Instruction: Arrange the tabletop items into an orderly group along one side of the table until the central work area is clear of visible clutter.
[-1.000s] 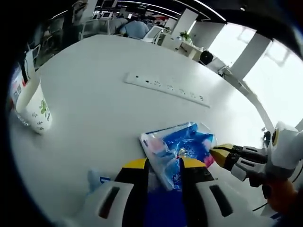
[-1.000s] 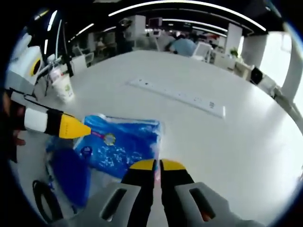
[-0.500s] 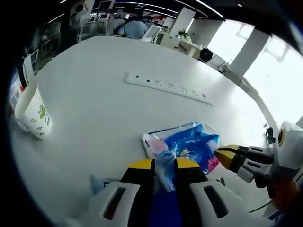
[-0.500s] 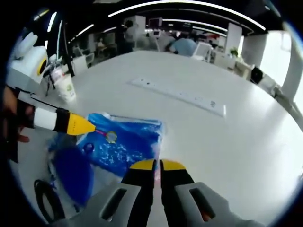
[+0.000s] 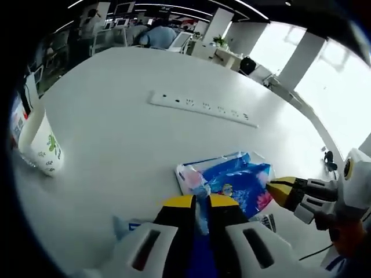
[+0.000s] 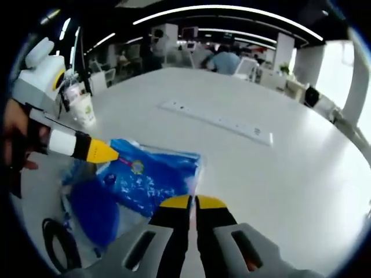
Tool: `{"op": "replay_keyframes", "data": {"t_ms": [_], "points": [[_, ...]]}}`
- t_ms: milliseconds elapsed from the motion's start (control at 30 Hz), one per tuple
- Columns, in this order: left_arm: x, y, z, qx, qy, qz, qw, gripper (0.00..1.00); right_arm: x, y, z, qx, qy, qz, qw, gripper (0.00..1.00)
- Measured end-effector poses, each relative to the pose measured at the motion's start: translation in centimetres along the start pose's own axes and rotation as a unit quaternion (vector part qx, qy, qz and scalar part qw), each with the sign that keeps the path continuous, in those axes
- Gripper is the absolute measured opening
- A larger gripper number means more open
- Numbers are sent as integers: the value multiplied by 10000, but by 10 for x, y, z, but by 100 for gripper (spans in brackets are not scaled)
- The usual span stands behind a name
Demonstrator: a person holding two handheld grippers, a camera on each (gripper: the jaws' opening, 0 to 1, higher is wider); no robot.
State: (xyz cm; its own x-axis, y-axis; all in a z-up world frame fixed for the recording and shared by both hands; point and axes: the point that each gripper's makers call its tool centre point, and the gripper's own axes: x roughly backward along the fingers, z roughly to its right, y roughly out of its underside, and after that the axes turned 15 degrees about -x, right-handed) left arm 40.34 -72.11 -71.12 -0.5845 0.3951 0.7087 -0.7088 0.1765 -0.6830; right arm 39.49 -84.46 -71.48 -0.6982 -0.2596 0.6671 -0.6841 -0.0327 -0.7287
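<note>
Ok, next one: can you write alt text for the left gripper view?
The left gripper pinches the near edge of a blue plastic package on a white table, while the right gripper holds its far corner. A white power strip lies beyond, a paper cup at left.

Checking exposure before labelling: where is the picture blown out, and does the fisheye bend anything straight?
Left gripper view: windows at right are washed out white, and the power strip bows slightly. Right gripper view: glare at the right edge, ceiling light curves into an arc.
</note>
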Motion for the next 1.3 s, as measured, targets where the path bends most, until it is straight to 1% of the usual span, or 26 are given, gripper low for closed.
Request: {"op": "replay_keyframes", "data": {"t_ms": [167,233,267,433,567,1033,1167,1300], "points": [[3,2,4,-59,57,-15,10000,3,8,-3,0,0,15,123,9999,0],[5,3,6,-87,83,-2,9999,3,13,-2,0,6,27,113,9999,0],[6,3,8,-113,98,-4,9999,3,16,-4,0,-28,25,180,9998,0],[9,5,15,-80,190,9,9998,2,26,1,1,-32,88,179,9998,0],[13,6,24,-157,262,28,9995,2,36,5,4,-117,131,215,9996,0],[27,14,53,-434,519,37,9977,1,73,19,15,-391,348,346,9980,0],[30,17,64,-460,620,32,9970,1,83,23,19,-459,449,378,9972,0],[34,19,75,-584,714,32,9957,1,95,29,24,-585,530,413,9960,0]]}}
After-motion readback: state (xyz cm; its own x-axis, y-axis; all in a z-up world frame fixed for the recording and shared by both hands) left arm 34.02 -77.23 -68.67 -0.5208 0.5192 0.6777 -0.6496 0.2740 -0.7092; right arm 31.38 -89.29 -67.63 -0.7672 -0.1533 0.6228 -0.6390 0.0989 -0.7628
